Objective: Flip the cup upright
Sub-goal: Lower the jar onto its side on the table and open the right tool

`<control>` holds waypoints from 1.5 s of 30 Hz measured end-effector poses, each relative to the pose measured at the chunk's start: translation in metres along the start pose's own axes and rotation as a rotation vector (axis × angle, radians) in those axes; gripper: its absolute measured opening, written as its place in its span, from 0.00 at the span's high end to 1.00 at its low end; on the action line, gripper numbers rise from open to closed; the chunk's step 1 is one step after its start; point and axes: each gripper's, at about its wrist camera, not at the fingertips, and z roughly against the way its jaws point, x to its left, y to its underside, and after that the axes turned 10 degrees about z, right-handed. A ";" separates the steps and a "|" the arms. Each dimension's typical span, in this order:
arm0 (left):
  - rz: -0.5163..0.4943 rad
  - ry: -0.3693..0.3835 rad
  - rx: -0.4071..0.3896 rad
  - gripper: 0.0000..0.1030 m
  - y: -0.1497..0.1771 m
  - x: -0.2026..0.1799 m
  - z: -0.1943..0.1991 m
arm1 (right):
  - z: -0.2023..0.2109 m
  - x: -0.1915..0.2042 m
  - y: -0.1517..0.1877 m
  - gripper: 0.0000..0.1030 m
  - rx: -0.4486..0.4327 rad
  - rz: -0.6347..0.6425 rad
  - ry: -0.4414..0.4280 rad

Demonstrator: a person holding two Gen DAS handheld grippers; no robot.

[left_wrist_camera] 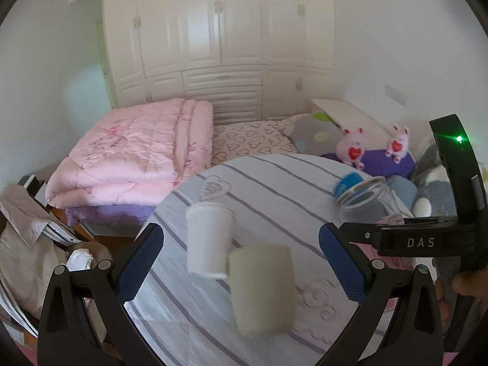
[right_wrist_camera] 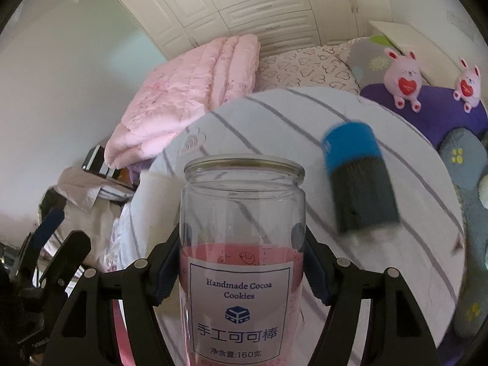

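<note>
My right gripper [right_wrist_camera: 242,241] is shut on a clear jar [right_wrist_camera: 242,213] with a "Handmade Cocoa Cookies" label, held mouth up above the round striped table [right_wrist_camera: 274,116]. In the left wrist view the same jar [left_wrist_camera: 364,199] shows at the right, held by the right gripper [left_wrist_camera: 393,235]. My left gripper [left_wrist_camera: 241,256] is open and empty above the table [left_wrist_camera: 274,183]. Between its fingers stand a white paper cup [left_wrist_camera: 209,238], mouth up, and a pale cream cup [left_wrist_camera: 262,286], blurred. A blue and dark grey cup [right_wrist_camera: 358,177] stands on the table, blue end away from me.
A folded pink quilt [left_wrist_camera: 131,158] lies on the bed behind the table. Two pink plush rabbits [left_wrist_camera: 352,148] sit on a purple cushion at the right. A chair with clothes [left_wrist_camera: 36,238] stands at the left. White wardrobes [left_wrist_camera: 219,30] fill the back wall.
</note>
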 end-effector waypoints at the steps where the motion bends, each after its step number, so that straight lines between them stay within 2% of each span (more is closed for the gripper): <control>1: -0.003 0.007 0.008 0.00 0.005 -0.003 0.005 | 0.004 -0.001 0.006 0.32 0.001 -0.005 -0.002; 4: -0.001 0.028 0.035 0.00 0.019 -0.012 0.012 | 0.010 -0.008 0.030 0.32 0.021 -0.025 0.001; 11: -0.027 0.006 0.082 0.00 0.048 -0.027 0.022 | 0.000 -0.027 0.070 0.32 0.069 -0.108 -0.013; 17: -0.027 -0.015 0.102 0.00 0.057 -0.034 0.022 | -0.020 -0.024 0.078 0.31 0.077 -0.116 -0.009; 21: -0.026 -0.021 0.118 0.00 0.059 -0.035 0.022 | -0.039 -0.030 0.079 0.29 0.110 -0.173 -0.072; 23: -0.025 -0.023 0.117 0.00 0.060 -0.036 0.024 | -0.036 -0.032 0.080 0.22 0.093 -0.185 -0.093; 30: -0.026 -0.001 0.098 0.00 0.058 -0.046 0.035 | -0.011 -0.036 0.080 0.22 0.033 -0.194 -0.120; 34: -0.036 0.016 0.098 0.00 0.058 -0.057 0.040 | 0.012 -0.037 0.083 0.22 -0.010 -0.164 -0.095; 40: 0.028 0.075 0.109 0.00 0.064 -0.079 0.044 | 0.048 -0.040 0.096 0.22 -0.078 -0.050 0.009; 45: 0.016 0.105 0.092 0.00 0.069 -0.102 0.051 | 0.065 -0.046 0.110 0.22 -0.111 0.034 0.074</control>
